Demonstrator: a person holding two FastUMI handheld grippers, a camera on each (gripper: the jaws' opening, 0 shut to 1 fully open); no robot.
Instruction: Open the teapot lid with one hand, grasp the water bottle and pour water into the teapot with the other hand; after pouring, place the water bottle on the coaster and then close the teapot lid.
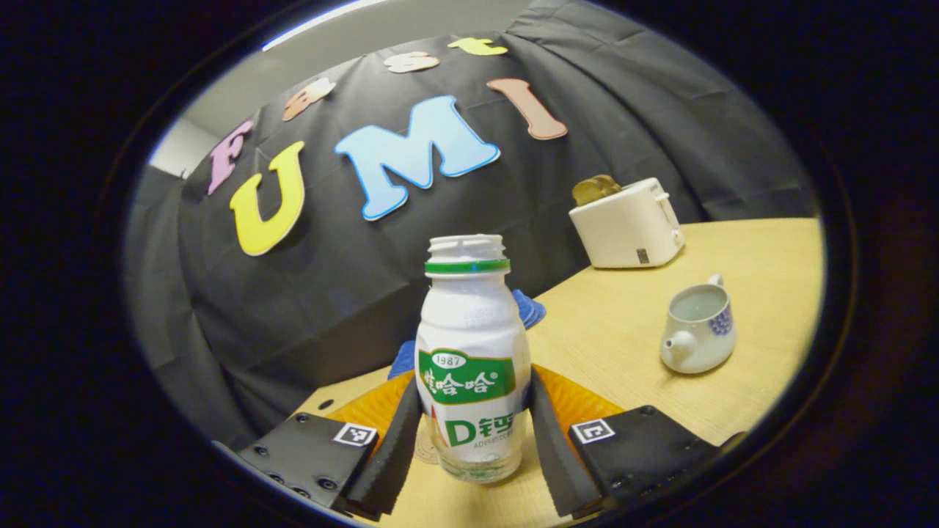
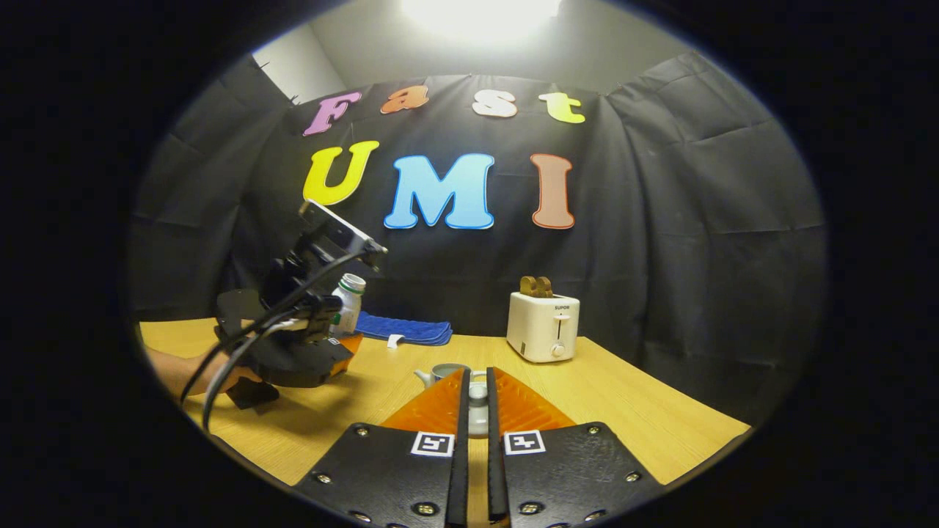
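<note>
An uncapped white water bottle [image 1: 469,330] with a green label stands upright between my left gripper's fingers, which press on both its sides; left gripper [image 1: 475,381] is shut on it. The bottle's base is low over the table, beside the edge of a pale round coaster [image 1: 424,449]; I cannot tell whether it touches. The white teapot [image 1: 697,330] sits to the right with its top open. In the right gripper view, my right gripper [image 2: 477,378] is shut on the small teapot lid [image 2: 477,411], held above the table in front of the teapot [image 2: 442,372]. The left gripper [image 2: 343,330] with the bottle [image 2: 348,297] is at the left.
A white toaster [image 1: 627,224] with bread in it stands at the back of the wooden table [image 1: 733,257]. A folded blue cloth [image 2: 407,330] lies by the wall behind the bottle. A hand [image 2: 183,374] holds the left gripper near the table's left edge.
</note>
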